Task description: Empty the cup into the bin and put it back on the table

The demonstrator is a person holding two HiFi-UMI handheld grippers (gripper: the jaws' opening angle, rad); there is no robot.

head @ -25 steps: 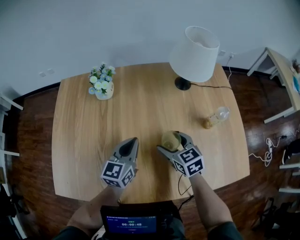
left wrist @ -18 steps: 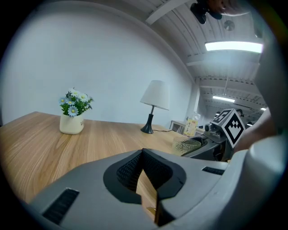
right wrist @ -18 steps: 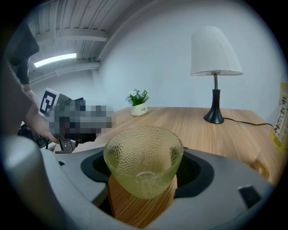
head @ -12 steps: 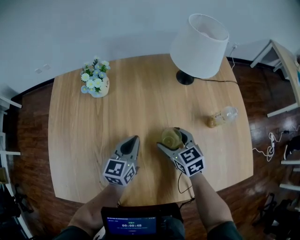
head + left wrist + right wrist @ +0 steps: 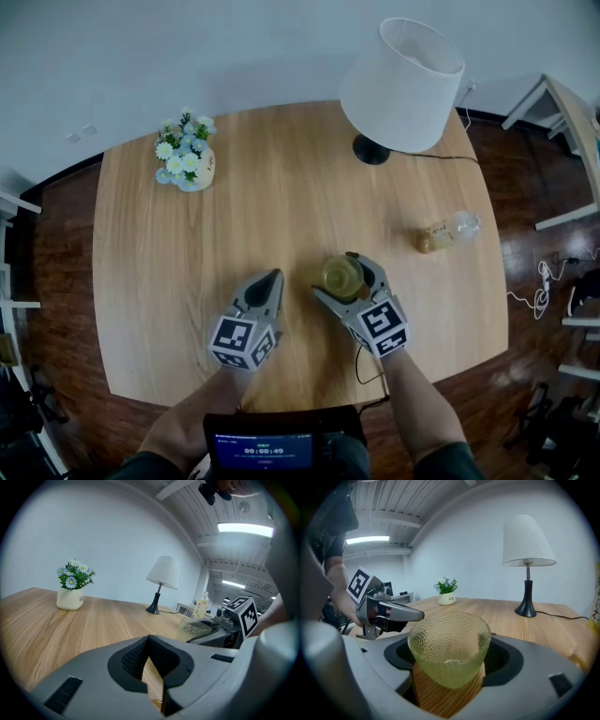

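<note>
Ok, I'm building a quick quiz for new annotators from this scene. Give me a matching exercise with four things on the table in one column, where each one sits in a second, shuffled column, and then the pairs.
Things:
1. cup
2. flower pot
3. lamp
4. bottle

Places on the table, as the head view shows it:
A. far right corner
B. near the right edge, on its own
C. between the jaws of the right hand-held gripper
D. far left corner

Pairs: 1-C, 2-D, 3-A, 4-B
</note>
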